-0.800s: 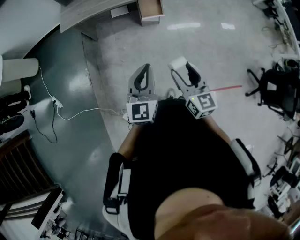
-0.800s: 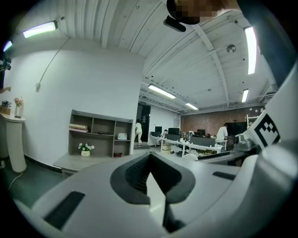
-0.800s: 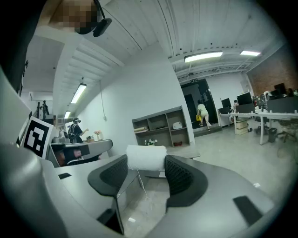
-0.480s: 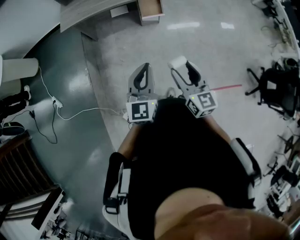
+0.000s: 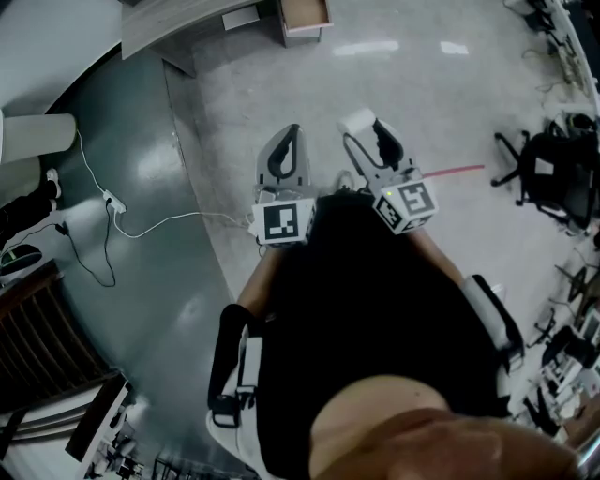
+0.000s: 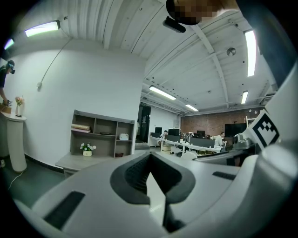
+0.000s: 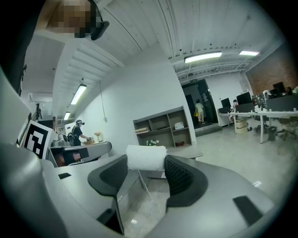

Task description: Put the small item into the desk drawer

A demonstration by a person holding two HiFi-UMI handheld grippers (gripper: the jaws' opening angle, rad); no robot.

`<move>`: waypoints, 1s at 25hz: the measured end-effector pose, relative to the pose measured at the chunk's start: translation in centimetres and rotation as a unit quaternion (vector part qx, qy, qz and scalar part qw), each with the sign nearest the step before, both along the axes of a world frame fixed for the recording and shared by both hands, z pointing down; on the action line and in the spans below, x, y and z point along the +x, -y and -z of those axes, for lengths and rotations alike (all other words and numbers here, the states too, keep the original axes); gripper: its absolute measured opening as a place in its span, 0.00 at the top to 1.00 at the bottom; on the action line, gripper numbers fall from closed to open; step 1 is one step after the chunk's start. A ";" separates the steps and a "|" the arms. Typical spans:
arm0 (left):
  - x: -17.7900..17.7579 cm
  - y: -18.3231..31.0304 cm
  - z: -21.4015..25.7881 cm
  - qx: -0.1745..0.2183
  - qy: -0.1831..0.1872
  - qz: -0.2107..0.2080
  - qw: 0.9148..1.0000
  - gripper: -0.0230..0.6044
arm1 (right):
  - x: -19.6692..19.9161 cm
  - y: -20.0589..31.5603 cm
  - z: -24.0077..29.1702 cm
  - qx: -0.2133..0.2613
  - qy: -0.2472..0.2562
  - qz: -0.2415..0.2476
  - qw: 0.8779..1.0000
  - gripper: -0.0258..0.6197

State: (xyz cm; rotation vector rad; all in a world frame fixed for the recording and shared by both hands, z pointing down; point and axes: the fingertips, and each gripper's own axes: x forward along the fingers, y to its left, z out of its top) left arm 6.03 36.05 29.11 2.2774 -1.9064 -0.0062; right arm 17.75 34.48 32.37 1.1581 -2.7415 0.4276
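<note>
A small white roll [image 7: 145,157] sits between the dark pads of my right gripper [image 7: 145,162], which is shut on it. In the head view that right gripper [image 5: 364,131] is held out over the floor in front of the person, with the white roll [image 5: 355,121] at its tip. Beside it, my left gripper [image 5: 287,139] is shut and empty; its pads meet at the tips in the left gripper view [image 6: 149,158]. The desk [image 5: 178,23] stands far ahead, with its open drawer [image 5: 305,13] sticking out at the top edge.
A white cable and power strip [image 5: 110,201] lie on the dark floor at left. A black office chair [image 5: 544,178] stands at right, near a red line [image 5: 455,172] on the pale floor. A shelf unit [image 7: 163,124] stands behind the desk.
The desk and drawer have slid slightly toward the top edge of the head view. Both grippers keep nearly the same place and grip.
</note>
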 end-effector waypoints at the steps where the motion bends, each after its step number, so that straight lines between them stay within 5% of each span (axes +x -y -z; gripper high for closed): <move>1: -0.3 -0.1 -0.1 -0.001 0.000 -0.001 1.000 0.97 | -0.3 -0.1 0.0 0.000 0.001 -0.001 1.000 0.57; 25: -7.2 -1.8 -1.7 -0.002 -0.010 -0.022 1.000 0.97 | -7.5 -1.9 -0.8 0.003 -0.008 -0.028 1.000 0.57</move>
